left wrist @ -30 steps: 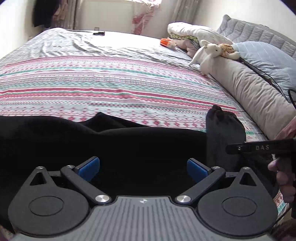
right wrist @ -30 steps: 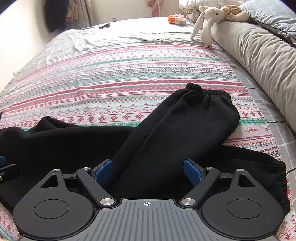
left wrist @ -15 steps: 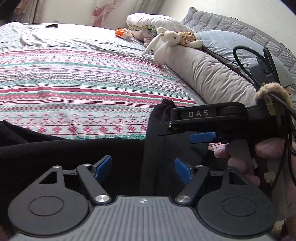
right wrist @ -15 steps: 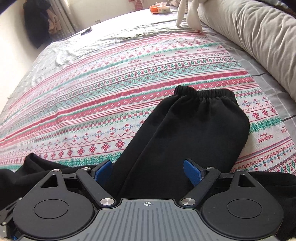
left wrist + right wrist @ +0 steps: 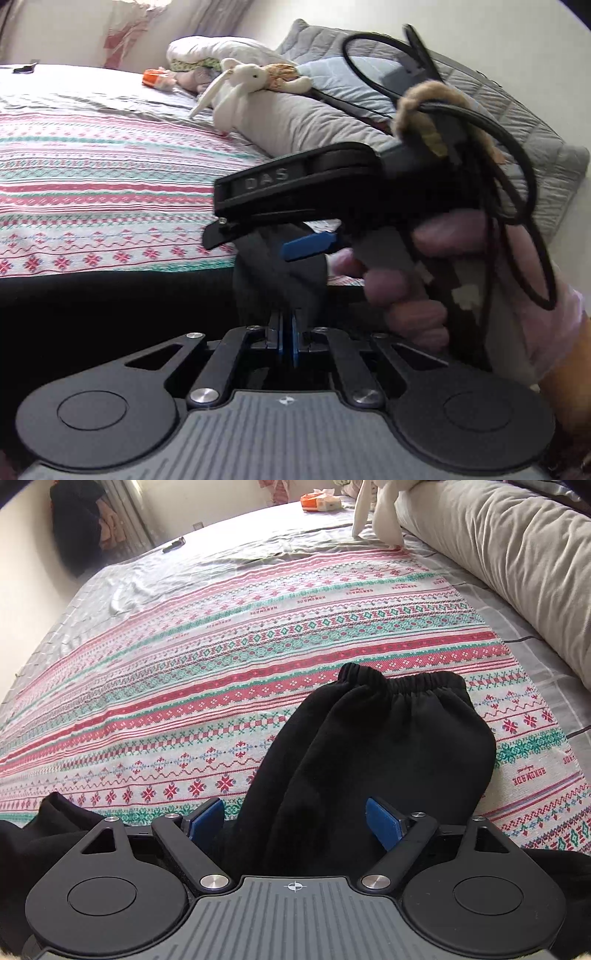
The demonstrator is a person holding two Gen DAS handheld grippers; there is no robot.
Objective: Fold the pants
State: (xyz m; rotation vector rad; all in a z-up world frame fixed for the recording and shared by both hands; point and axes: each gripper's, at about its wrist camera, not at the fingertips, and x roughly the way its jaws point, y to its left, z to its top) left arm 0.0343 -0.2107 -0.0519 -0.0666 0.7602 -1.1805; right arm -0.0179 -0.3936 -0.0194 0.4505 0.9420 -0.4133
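Observation:
Black sweatpants (image 5: 373,760) lie on the patterned bedspread, one leg with its elastic cuff (image 5: 402,679) stretching away from me. My right gripper (image 5: 295,819) is open, its blue pads on either side of that leg. My left gripper (image 5: 286,336) is shut on a fold of the black pants (image 5: 280,280) at the near edge of the bed. The right gripper (image 5: 295,236) also shows from the side in the left wrist view, held in a gloved hand just above the pants.
The striped bedspread (image 5: 258,635) covers the bed. A long grey pillow (image 5: 509,554) runs along the right side, with a white stuffed rabbit (image 5: 240,81) on it. An orange item (image 5: 319,500) and a dark remote (image 5: 173,545) lie at the far end.
My left gripper has closed on the pants fabric; it was open half a second ago. The right gripper has moved forward along the pant leg.

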